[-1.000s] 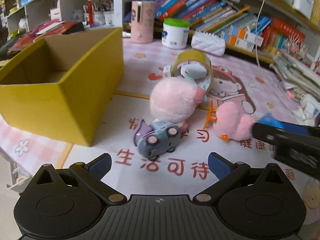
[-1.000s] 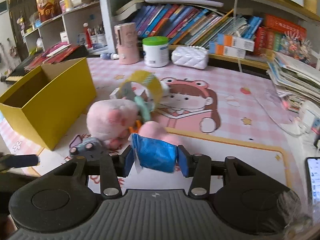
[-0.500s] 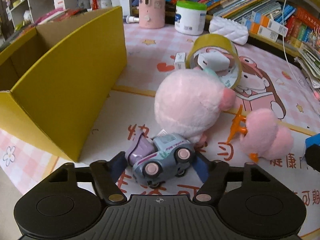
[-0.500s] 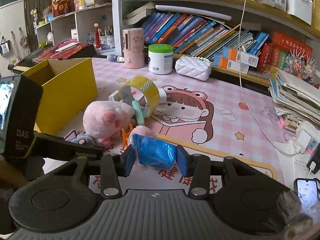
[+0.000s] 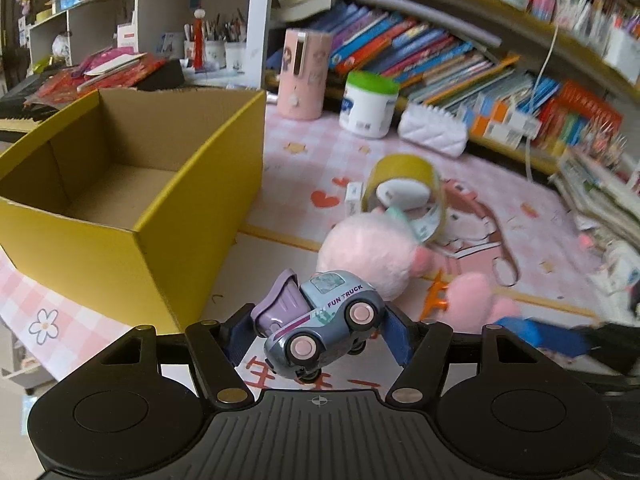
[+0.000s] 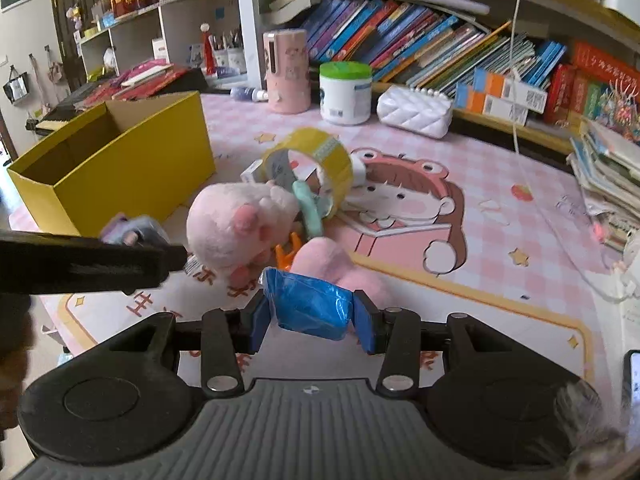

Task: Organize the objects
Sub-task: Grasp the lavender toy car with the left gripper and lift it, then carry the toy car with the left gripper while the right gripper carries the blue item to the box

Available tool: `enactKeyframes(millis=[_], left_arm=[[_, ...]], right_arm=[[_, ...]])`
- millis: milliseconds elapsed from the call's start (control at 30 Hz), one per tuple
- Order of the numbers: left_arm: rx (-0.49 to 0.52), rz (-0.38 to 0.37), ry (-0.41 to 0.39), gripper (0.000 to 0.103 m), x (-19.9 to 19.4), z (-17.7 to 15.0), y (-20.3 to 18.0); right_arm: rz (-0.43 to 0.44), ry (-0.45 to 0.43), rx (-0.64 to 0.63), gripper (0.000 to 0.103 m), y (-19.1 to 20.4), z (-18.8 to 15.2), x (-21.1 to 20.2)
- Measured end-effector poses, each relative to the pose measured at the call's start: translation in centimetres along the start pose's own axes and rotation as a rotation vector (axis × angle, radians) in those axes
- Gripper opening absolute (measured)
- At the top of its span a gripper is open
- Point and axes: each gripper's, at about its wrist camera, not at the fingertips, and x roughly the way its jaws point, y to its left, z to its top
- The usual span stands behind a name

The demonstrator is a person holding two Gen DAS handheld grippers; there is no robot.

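Left gripper was clamped on the small grey-blue toy truck with pink wheel hubs and a purple tipper, pads on nose and tail, truck tilted nose-down and lifted off the printed desk mat. Right gripper was pinched on a crinkly blue plastic-wrapped packet, also off the mat. Open yellow cardboard box sat to my left, nothing visible inside it; I judged that as the drop target. Pink plush ball toy, second pink plush with orange feet and yellow tape roll lay on the mat, not yet sorted.

Notes for the truck drop, as I saw it: clear the near box wall before moving across, wheels hung low. Grip was on curved ends, so no fast swings. Release low inside the box. Take the arms in one at a time; they were near each other.
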Motion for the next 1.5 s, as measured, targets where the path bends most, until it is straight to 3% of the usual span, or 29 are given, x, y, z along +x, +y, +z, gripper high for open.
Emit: enactKeyframes(millis=[300,667,1067,1500], left_arm=[[-0.017,-0.077,-0.026,0.066,-2.4,-0.8,2.5],[-0.009,-0.153,-0.038,0.066,-5.6,-2.3,9.4],[-0.034,-0.143,-0.007,0.066,-9.8,-5.2,20.0],[-0.019,-0.140,-0.035,0.066,-13.8,-6.9,26.0]], right_arm=[[-0.014,0.047,0.009,0.041,2.7,-0.7,0.0],[-0.076,0.051,0.043,0.041,9.4,-1.8,-1.9],[-0.053,0.088,0.053,0.041,21.4,-4.2,-3.0],[-0.030,0.069,0.090,0.041,29.4,-6.2,-4.6]])
